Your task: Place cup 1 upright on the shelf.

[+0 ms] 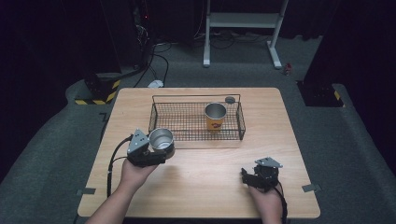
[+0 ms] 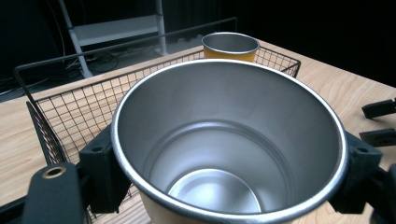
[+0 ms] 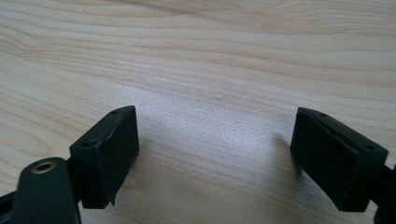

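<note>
Currently, the left gripper [image 1: 156, 150] clamps the steel cup [image 1: 161, 139] upright, just outside the wire basket [image 1: 196, 135]. The right gripper [image 1: 250, 177] rests on the table [image 1: 210, 172], jaws wide.

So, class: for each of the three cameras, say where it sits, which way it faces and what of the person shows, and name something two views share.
High view: above the person's side, facing forward and down on the table; both forearms, left gripper, right gripper.
Left gripper view: on the left gripper, looking along its jaws clamped on the steel cup, toward the wire basket.
Right gripper view: on the right gripper, facing bare tabletop between open jaws.
Shared: the high and left gripper views both show the orange cup in the basket.
</note>
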